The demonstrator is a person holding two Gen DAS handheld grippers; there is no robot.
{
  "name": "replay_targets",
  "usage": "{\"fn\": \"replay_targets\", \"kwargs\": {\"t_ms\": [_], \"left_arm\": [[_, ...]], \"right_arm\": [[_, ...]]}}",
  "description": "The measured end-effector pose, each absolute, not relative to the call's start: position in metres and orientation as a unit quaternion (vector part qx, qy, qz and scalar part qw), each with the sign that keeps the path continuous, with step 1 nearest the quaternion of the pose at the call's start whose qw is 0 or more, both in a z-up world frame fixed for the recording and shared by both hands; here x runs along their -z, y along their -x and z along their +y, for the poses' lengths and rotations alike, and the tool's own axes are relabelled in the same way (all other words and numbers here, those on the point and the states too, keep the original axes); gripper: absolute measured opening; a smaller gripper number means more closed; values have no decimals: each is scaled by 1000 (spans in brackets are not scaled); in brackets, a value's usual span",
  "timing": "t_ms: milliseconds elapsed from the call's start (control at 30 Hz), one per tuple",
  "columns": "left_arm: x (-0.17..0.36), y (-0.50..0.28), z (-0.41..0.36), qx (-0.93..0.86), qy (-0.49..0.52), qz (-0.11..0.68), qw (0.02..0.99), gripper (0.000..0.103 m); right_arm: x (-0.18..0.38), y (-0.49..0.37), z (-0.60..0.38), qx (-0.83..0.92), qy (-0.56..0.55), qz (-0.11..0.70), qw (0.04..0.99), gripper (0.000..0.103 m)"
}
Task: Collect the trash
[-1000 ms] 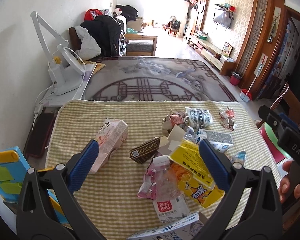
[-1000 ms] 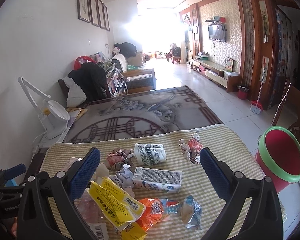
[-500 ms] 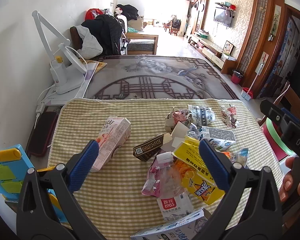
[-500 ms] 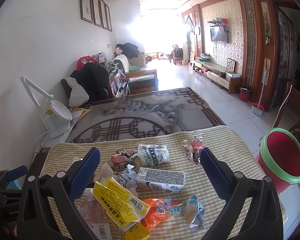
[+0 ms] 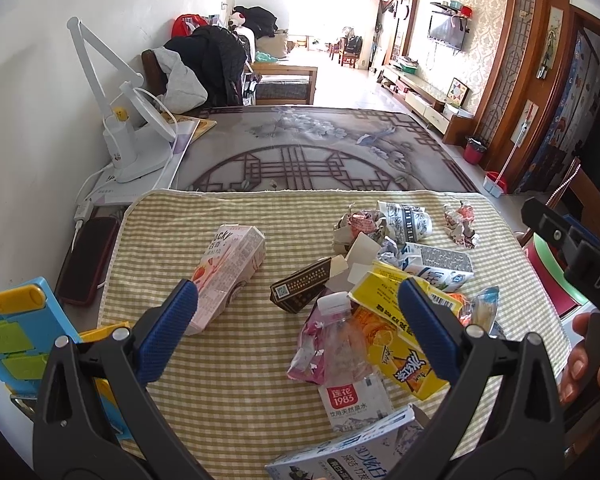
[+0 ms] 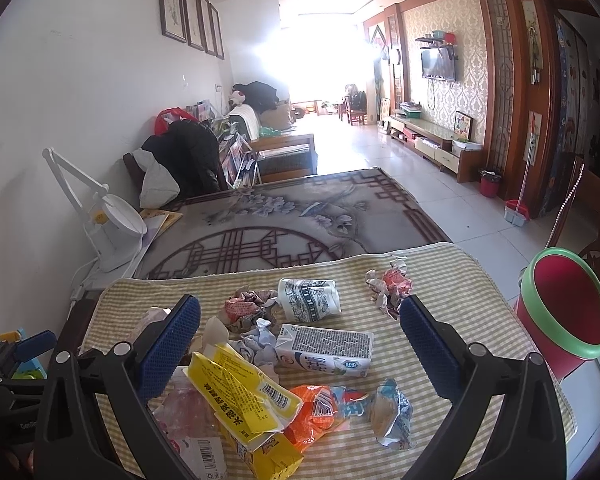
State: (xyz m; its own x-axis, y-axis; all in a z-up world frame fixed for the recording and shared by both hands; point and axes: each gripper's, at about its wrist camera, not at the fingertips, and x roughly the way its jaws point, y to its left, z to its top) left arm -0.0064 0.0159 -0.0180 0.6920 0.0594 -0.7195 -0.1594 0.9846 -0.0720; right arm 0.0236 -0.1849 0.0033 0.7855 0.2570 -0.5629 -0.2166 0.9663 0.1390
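Both cameras have lifted slightly. I hold the left gripper (image 5: 296, 316) and right gripper (image 6: 300, 334) wide, empty, choosing; next, the milk carton (image 6: 324, 350), then the bin (image 6: 562, 312).

You've got strong daylight pouring in from the far end of the room, straight ahead of both tongs, blown out to pure white; the checked cloth (image 5: 228, 392) between them is evenly lit with soft shadows; fisheye bends the walls, corners go black; near trash stays sharp.
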Motion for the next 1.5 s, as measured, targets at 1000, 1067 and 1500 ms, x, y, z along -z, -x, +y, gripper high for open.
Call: {"fn": "replay_targets", "kwargs": {"t_ms": [1000,1067,1500], "left_arm": [[13,15,18,-60,64,379,921,98],[12,16,19,-57,59,379,922,98],[85,91,-30,138,-145,439,876,98]], "right_arm": [[-6,-17,-189,-122,-36,297,947,96],[-6,-17,-189,-121,-35,296,947,96],[13,-22,-195,-113,-26,343,932,96]]}}
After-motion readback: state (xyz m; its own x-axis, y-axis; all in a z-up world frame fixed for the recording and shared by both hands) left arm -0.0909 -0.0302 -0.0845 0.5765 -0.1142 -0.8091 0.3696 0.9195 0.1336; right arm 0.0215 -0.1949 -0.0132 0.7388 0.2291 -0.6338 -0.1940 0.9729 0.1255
